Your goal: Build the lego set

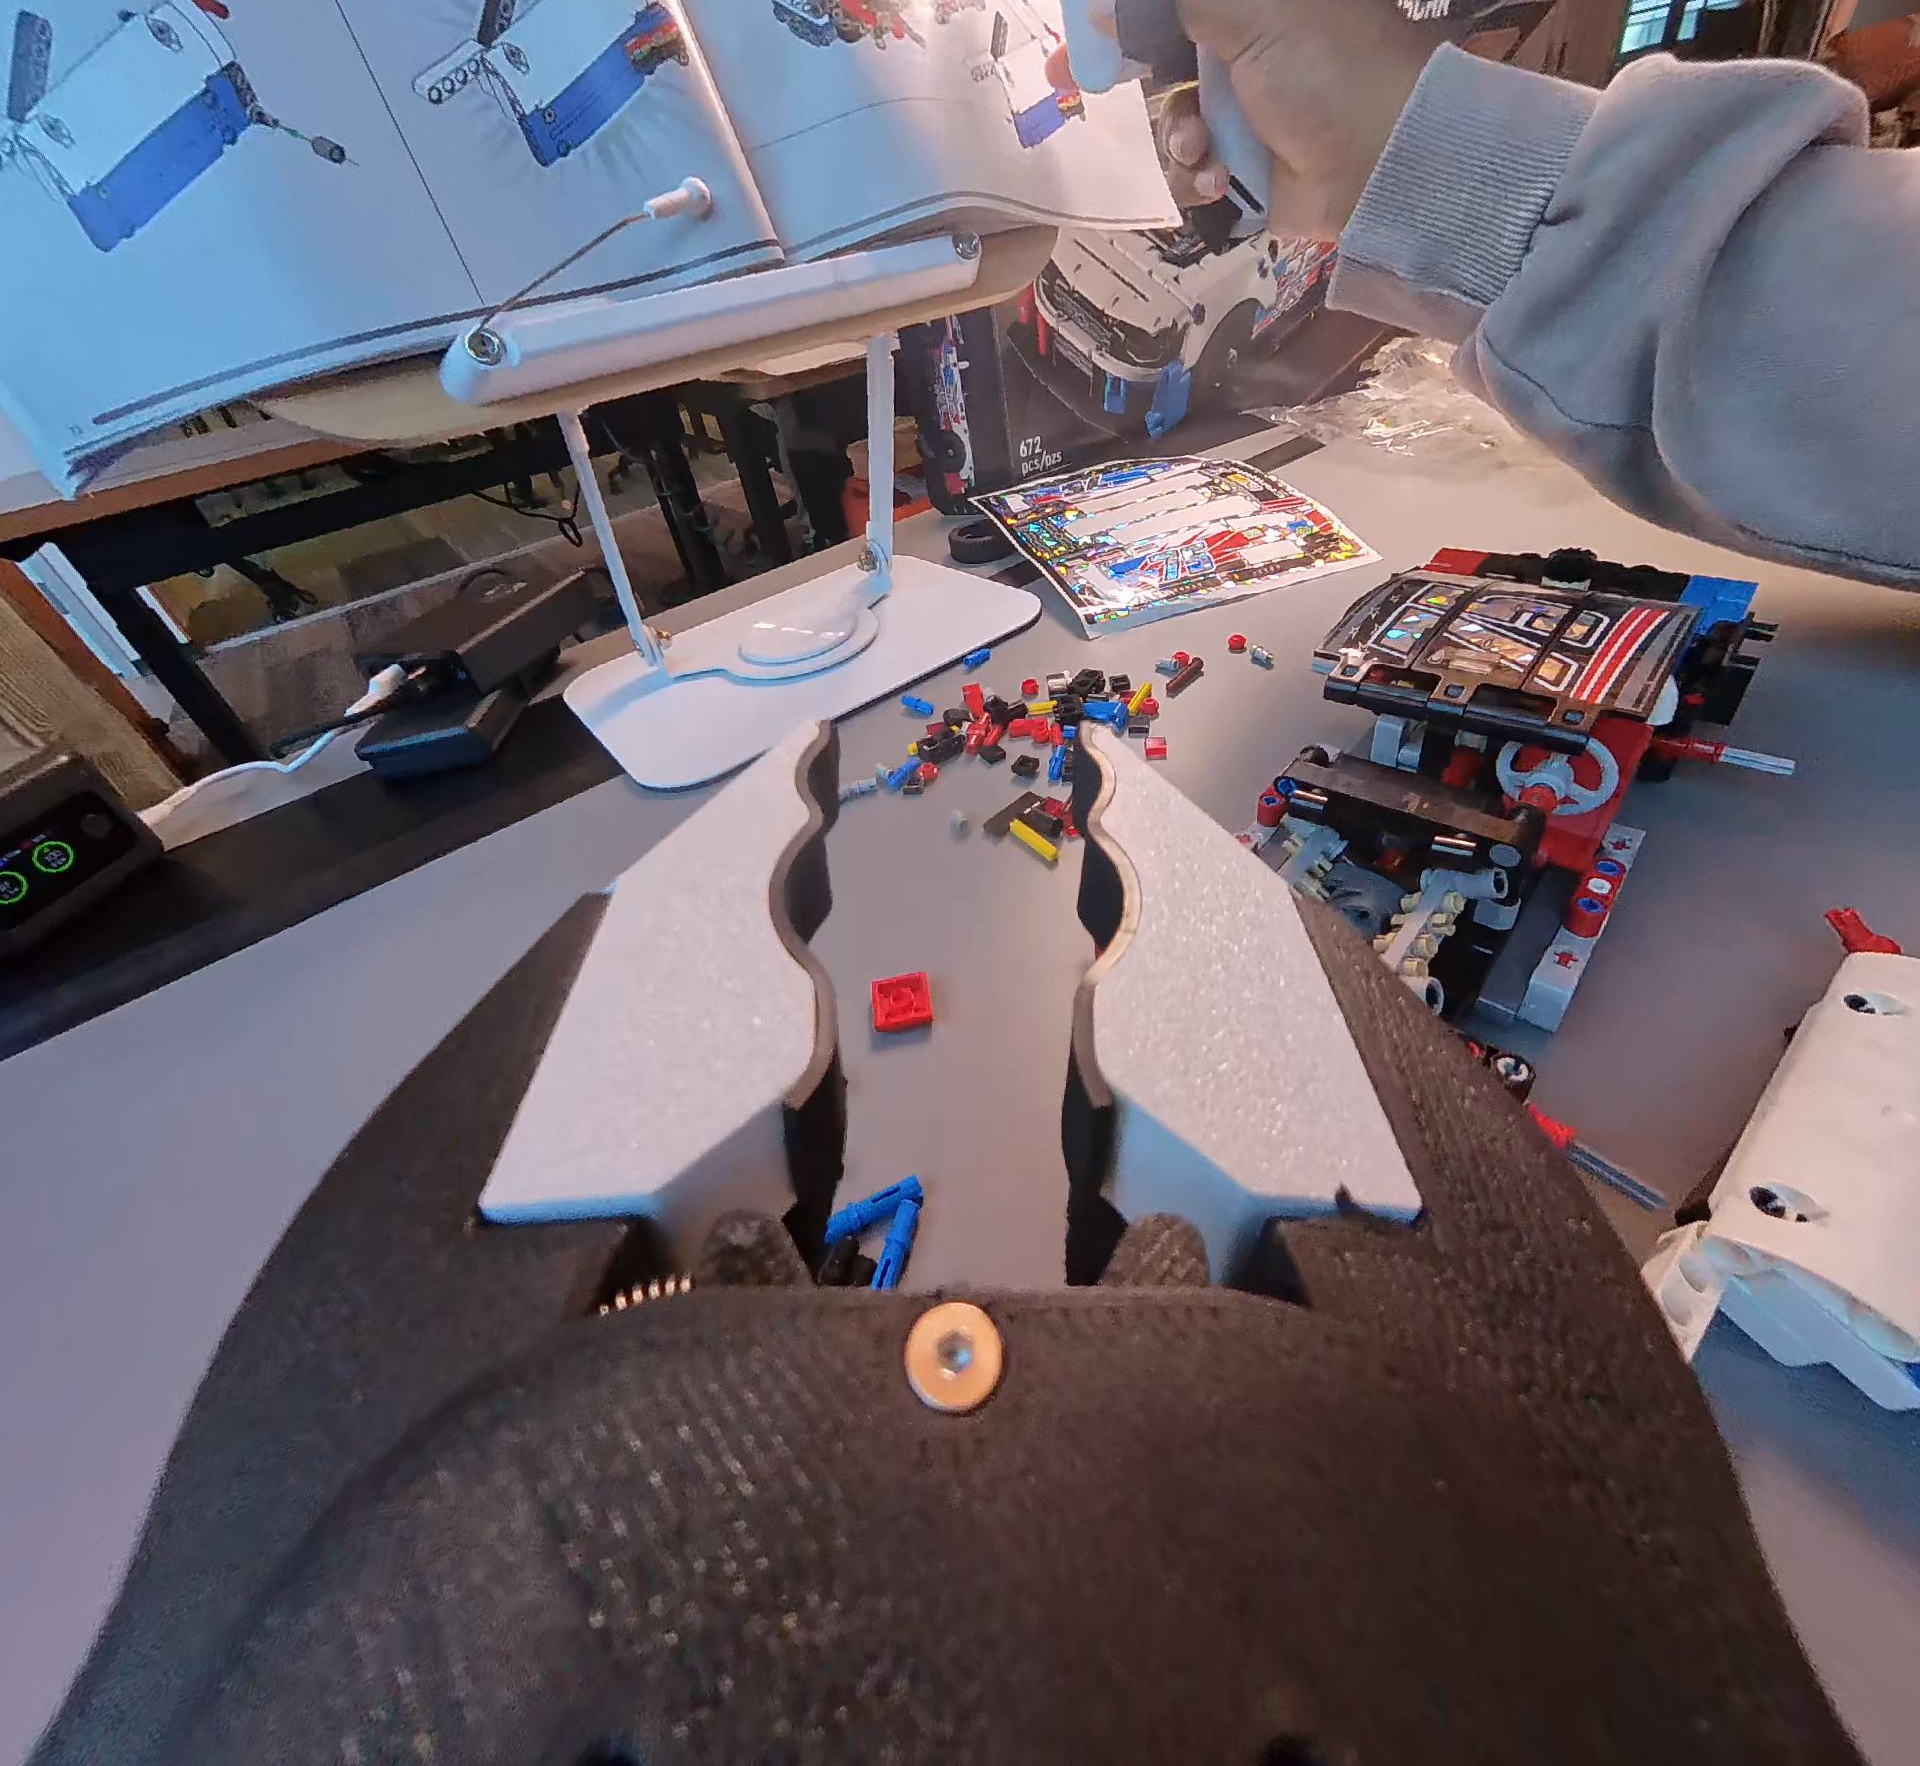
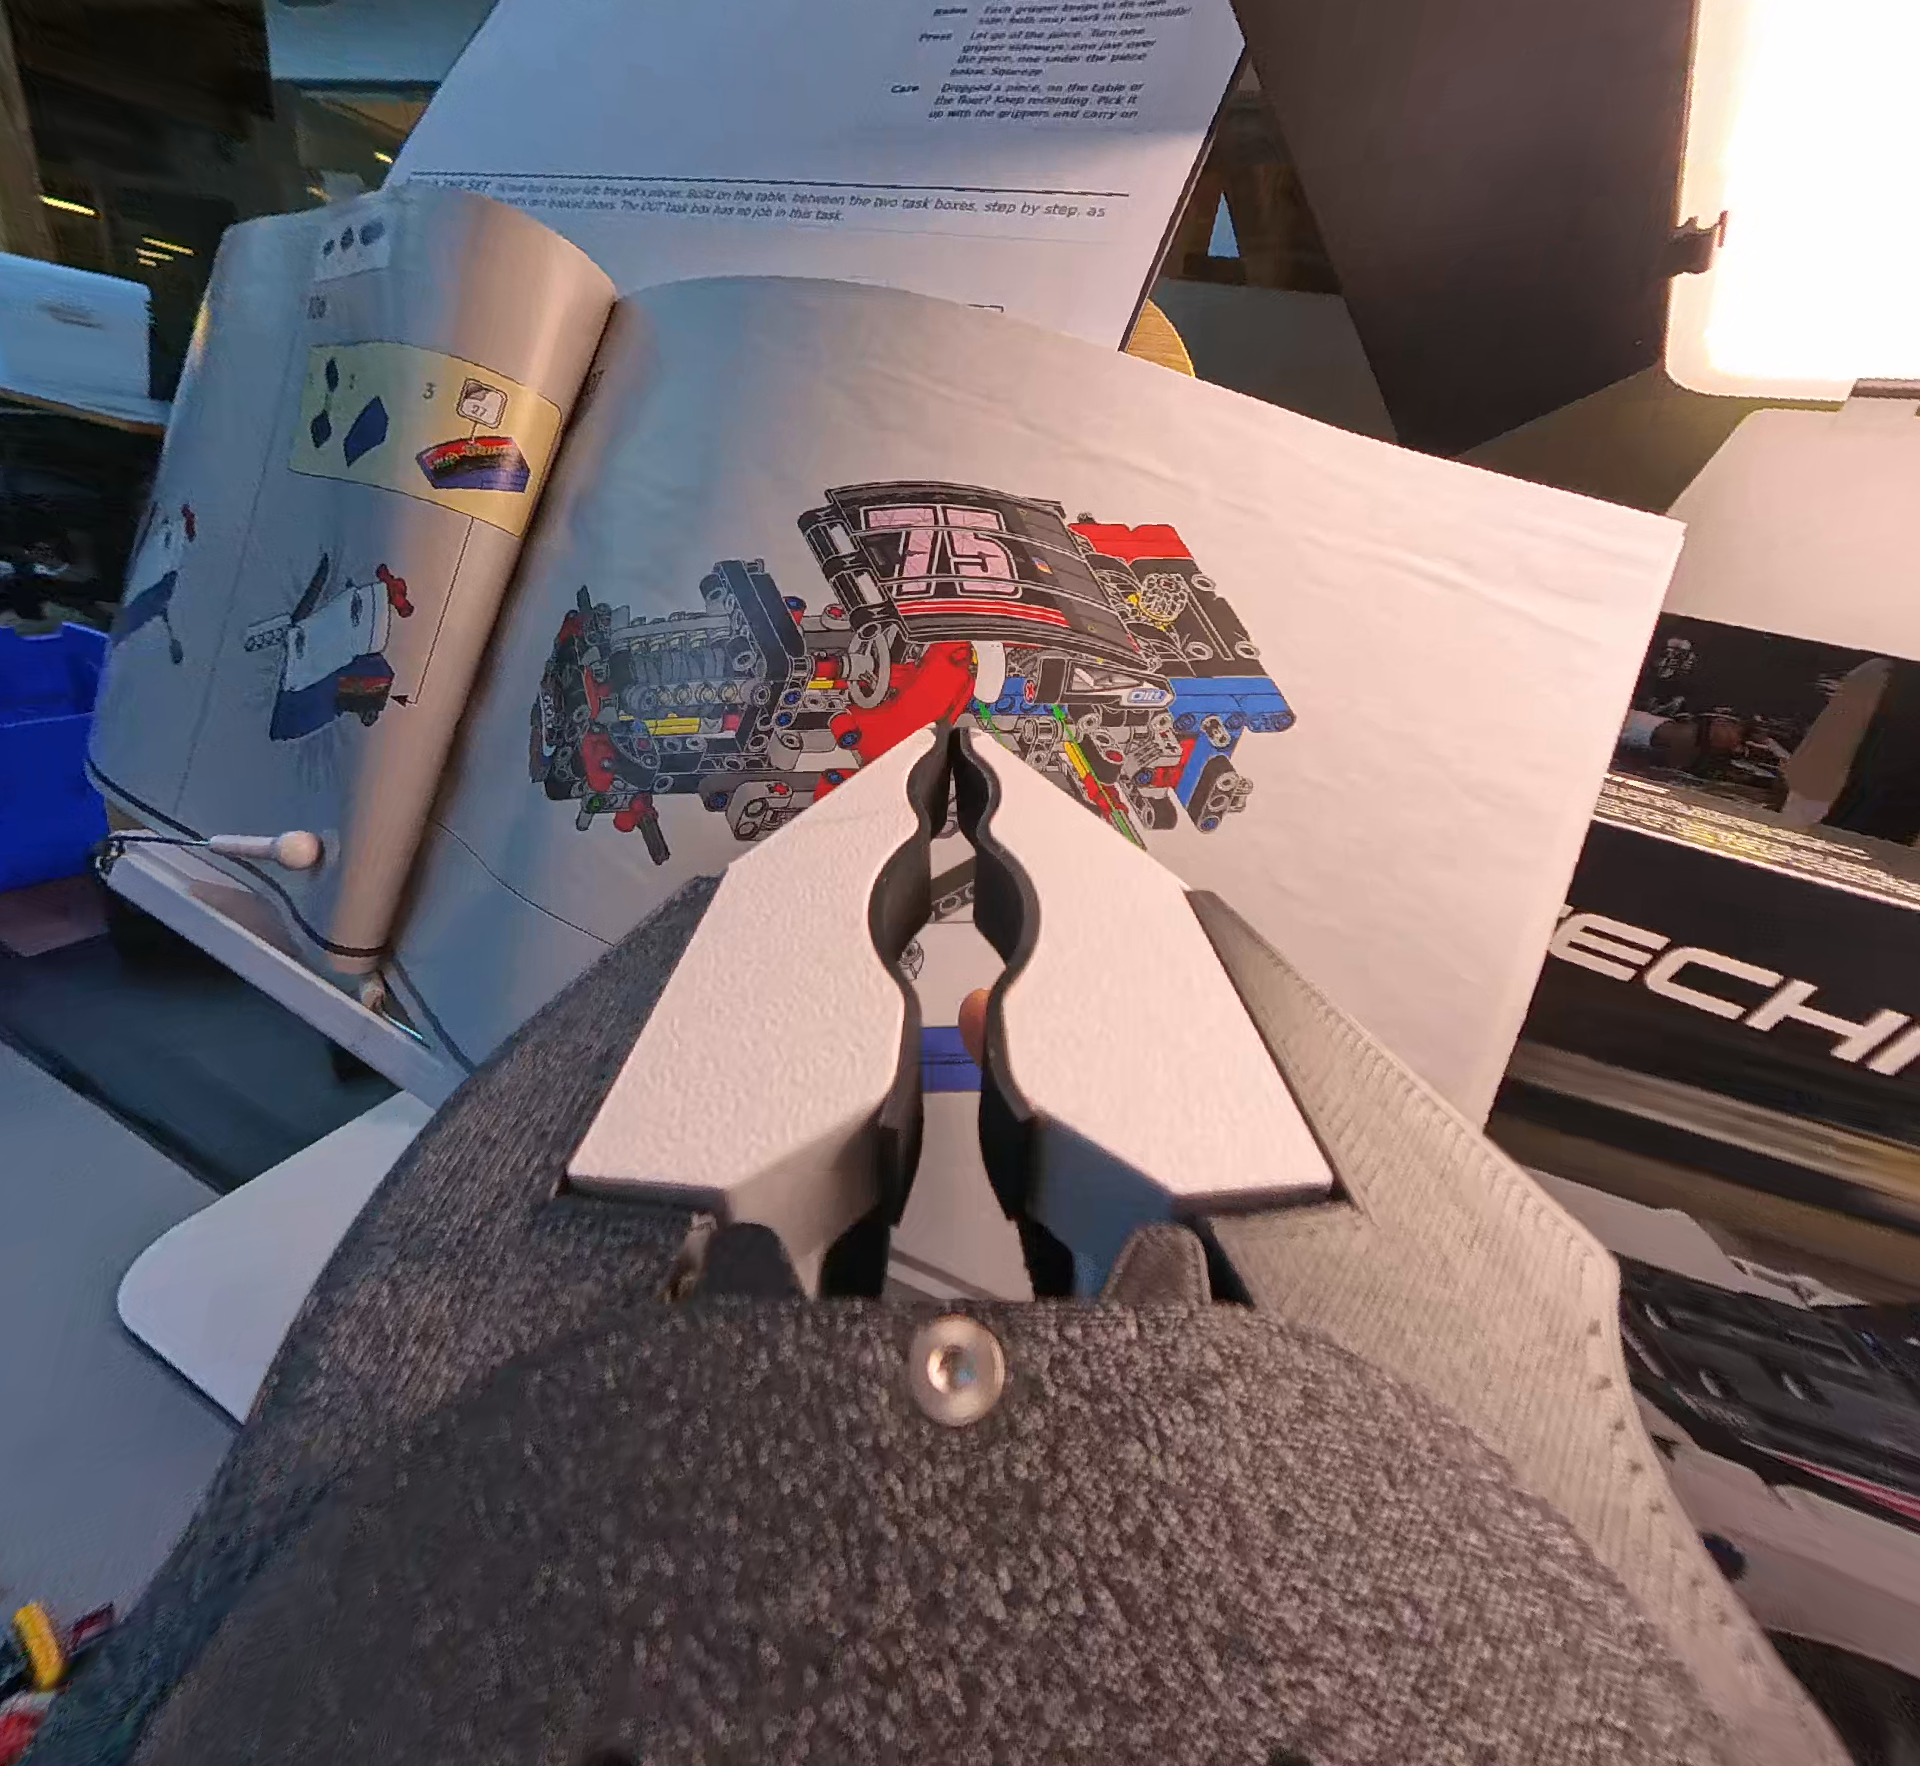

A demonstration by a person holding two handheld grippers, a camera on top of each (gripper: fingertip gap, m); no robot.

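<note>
My left gripper (image 1: 954, 740) is open and empty, low over the grey table (image 1: 312, 1145). A small red plate (image 1: 902, 1001) lies on the table between its fingers, with blue pins (image 1: 878, 1217) nearer its base. A pile of loose pieces (image 1: 1029, 729) lies just past the fingertips. The partly built car (image 1: 1507, 781) stands to the right, and a white body section (image 1: 1829, 1155) lies at the right edge. My right gripper (image 2: 956, 740) is shut on the right page (image 2: 1403, 677) of the instruction booklet (image 2: 416, 573). It also shows in the left wrist view (image 1: 1117, 23), held by a hand in a grey sleeve.
The booklet rests on a white stand (image 1: 800, 667). A sticker sheet (image 1: 1164, 537), a black tyre (image 1: 977, 542) and the set's box (image 1: 1143, 334) lie behind the pieces. A bright lamp (image 2: 1808, 106) and a printed sheet (image 2: 831, 54) stand behind the booklet. Black devices with cables (image 1: 457, 688) sit at the left. My hands' fingertips stand some 40 centimetres from each other. The bright lamp (image 2: 1808, 106) sits 25 centimetres or so from the ends of my right fingers.
</note>
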